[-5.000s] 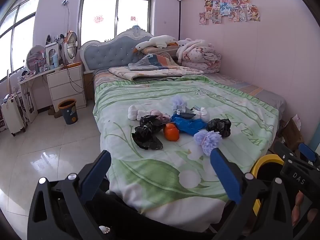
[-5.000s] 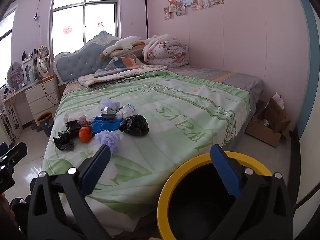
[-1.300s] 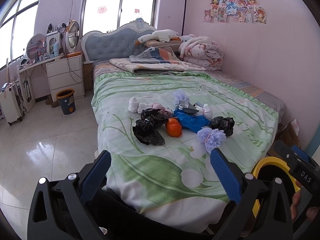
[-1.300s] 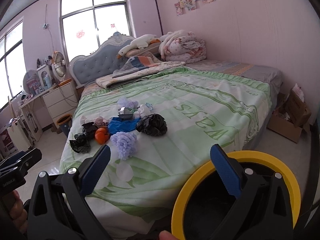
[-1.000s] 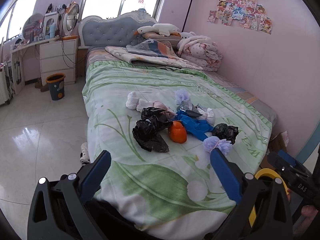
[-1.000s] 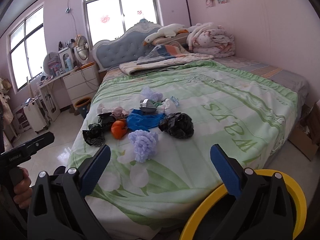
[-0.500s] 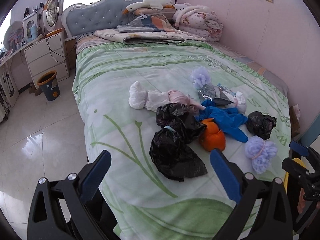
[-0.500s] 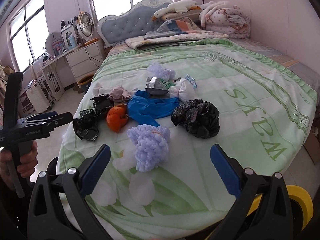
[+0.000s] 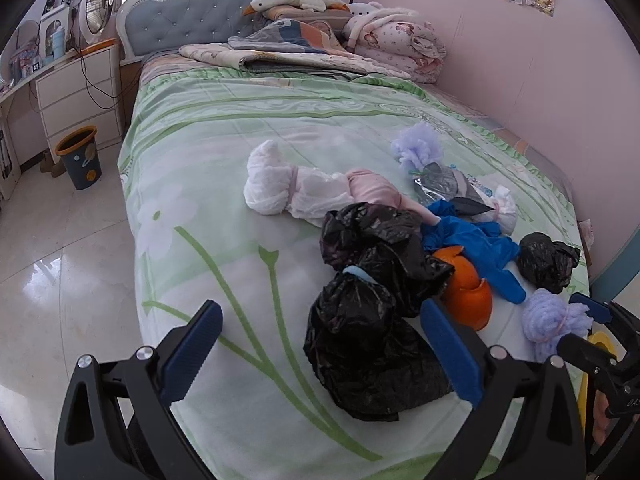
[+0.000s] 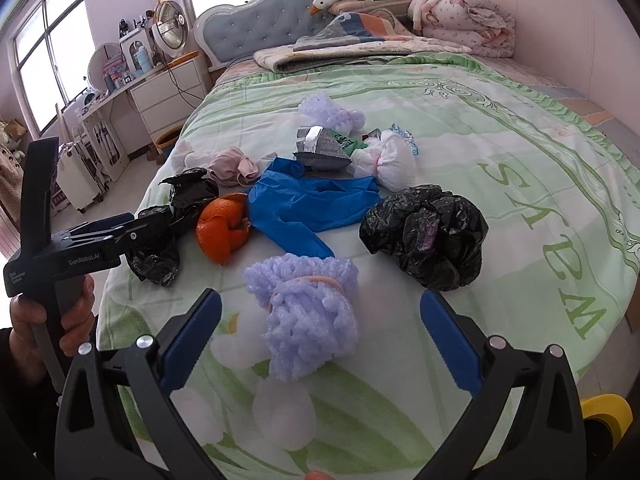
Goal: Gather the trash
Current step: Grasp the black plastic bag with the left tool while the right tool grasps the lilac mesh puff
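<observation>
Trash sits ahead: fluffy purple foam ball [image 10: 308,316] between the spread, empty right gripper [image 10: 318,340] fingers; crumpled black plastic bag [image 9: 360,332] between the left gripper [image 9: 320,348] fingers, also spread.

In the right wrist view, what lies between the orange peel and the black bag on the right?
The blue plastic bag stretches between the orange peel and the crumpled black bag; this shows in the right wrist view.

Room brightly daylit from windows [image 10: 52,60] at far left; panes overexposed. Glare reflected on floor tiles [image 9: 44,276]. Soft shadows noted. Strong fisheye bending, dark vignetted corners. Focus sharp.
</observation>
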`<state>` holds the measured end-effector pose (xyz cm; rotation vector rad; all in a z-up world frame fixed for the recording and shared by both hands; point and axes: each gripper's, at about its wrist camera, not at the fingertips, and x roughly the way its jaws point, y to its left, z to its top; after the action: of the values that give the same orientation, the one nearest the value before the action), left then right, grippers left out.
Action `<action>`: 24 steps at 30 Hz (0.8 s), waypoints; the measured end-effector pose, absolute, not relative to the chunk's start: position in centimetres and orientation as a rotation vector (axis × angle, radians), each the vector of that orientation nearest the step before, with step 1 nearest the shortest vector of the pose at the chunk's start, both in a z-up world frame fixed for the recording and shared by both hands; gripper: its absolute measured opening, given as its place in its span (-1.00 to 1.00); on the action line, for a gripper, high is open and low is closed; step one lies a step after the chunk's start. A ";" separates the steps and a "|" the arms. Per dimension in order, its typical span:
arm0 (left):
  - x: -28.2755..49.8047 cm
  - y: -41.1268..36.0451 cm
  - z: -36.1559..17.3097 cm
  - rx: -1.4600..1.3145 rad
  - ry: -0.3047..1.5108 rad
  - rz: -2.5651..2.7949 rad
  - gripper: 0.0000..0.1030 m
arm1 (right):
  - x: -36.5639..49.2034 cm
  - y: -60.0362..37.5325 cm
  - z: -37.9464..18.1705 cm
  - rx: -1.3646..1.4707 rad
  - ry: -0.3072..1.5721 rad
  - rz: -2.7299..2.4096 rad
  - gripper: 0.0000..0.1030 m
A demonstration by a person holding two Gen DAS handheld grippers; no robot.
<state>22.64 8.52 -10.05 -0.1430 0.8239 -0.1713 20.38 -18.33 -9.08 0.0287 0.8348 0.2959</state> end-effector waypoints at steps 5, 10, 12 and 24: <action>23.0 7.9 -10.6 -0.132 0.807 -0.201 0.66 | 20.8 -17.9 -9.6 0.033 0.849 0.305 0.84; 22.9 6.8 -10.9 -0.086 0.791 -0.239 0.12 | 21.0 -17.6 -10.3 0.040 0.873 0.293 0.51; 22.8 6.6 -10.9 -0.079 0.788 -0.255 -0.24 | 20.9 -17.5 -10.6 0.038 0.883 0.289 0.35; 21.0 6.9 -9.1 -0.116 0.740 -0.304 -0.57 | 19.5 -18.7 -9.4 0.106 0.856 0.326 -0.15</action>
<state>21.02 6.94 -9.09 -0.1164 0.7397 -0.3042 19.46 -18.73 -9.40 0.1062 0.8560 0.3256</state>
